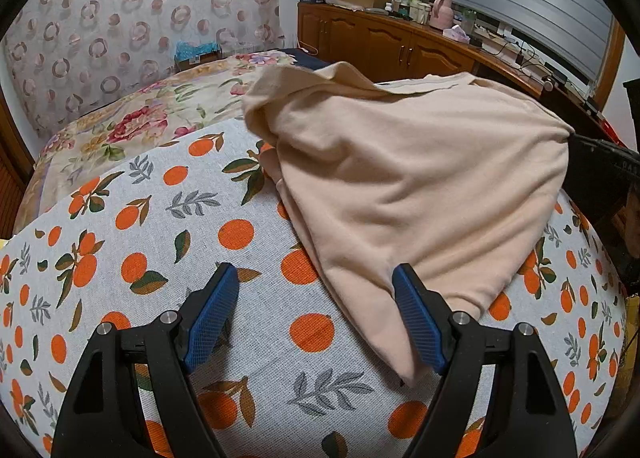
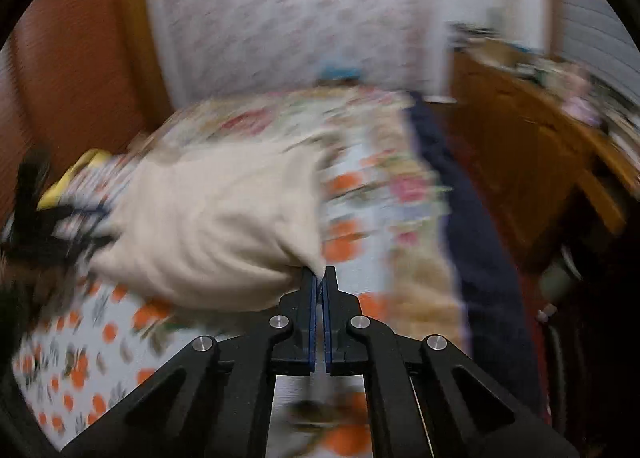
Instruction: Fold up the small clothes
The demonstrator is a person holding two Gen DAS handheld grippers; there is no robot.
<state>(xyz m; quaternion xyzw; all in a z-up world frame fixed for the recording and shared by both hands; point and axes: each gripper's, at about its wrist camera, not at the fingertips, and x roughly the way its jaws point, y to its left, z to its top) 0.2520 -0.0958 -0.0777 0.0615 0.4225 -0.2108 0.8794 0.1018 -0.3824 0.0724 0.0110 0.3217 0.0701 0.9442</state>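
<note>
A beige garment point(image 1: 400, 178) lies bunched on the orange-print cloth point(image 1: 140, 258), one edge lifted at the right. My left gripper point(image 1: 316, 282) is open just above the cloth; its right finger point(image 1: 416, 310) touches the garment's near corner, nothing is held. My right gripper point(image 2: 319, 274) is shut on a corner of the garment point(image 2: 208, 226) and holds it up off the cloth. The right wrist view is motion-blurred. The right gripper shows as a dark shape point(image 1: 600, 162) at the garment's right edge in the left wrist view.
A floral bedspread point(image 1: 140, 114) lies beyond the orange-print cloth. A wooden cabinet point(image 1: 384, 42) with clutter on top stands at the back right. A patterned curtain point(image 1: 140, 18) hangs behind the bed. A yellow object point(image 2: 76, 174) sits at the far left.
</note>
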